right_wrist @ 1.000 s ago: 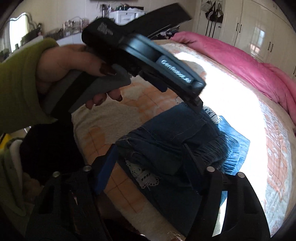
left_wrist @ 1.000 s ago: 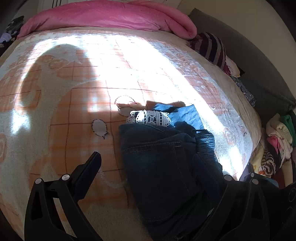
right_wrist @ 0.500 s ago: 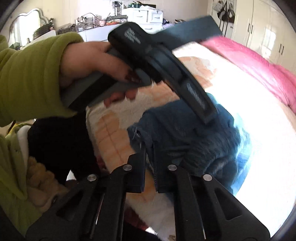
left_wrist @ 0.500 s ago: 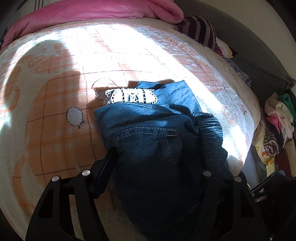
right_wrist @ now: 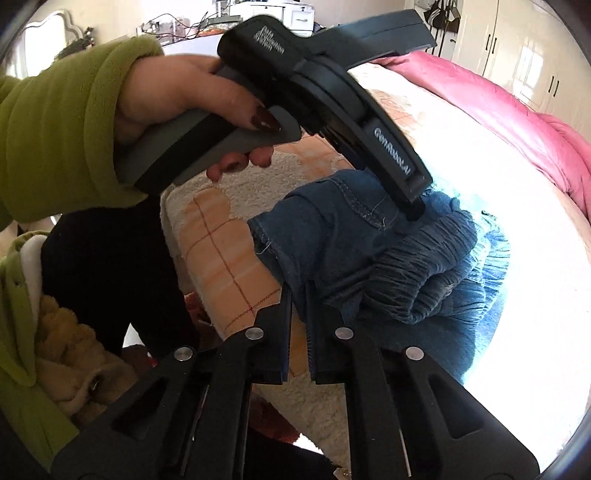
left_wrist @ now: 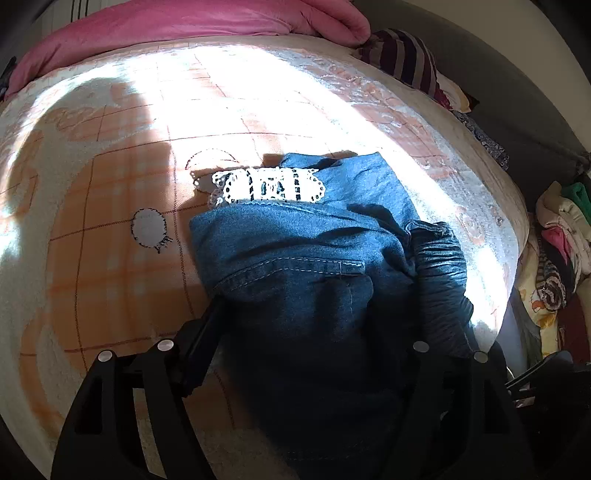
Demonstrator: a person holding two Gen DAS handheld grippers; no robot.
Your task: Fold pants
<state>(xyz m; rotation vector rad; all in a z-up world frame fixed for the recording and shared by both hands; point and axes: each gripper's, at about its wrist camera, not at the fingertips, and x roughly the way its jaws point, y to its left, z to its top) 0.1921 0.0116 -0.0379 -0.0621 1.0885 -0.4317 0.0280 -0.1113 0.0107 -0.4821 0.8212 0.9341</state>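
Note:
Blue denim pants [left_wrist: 310, 280] with a white lace hem [left_wrist: 269, 186] lie bunched on the bed near its front corner; they also show in the right wrist view [right_wrist: 369, 254]. My left gripper [left_wrist: 314, 350] is open, its jaws standing wide apart on either side of the denim, and it presses down on the pile. It shows from the side in the right wrist view [right_wrist: 413, 210], tip on the pants. My right gripper [right_wrist: 298, 299] is shut on the pants' edge at the bed's corner.
The bed has a peach checked blanket [left_wrist: 122, 258] and a pink duvet [left_wrist: 184, 22] at its far end. Striped and other clothes [left_wrist: 406, 59] lie along the right side, with a clothes pile [left_wrist: 557, 251] beside the bed. The hand in a green sleeve [right_wrist: 66, 122] holds the left gripper.
My left gripper moved right onto the pants and now straddles them. My right gripper closed on the pants' edge, having been open a second ago.

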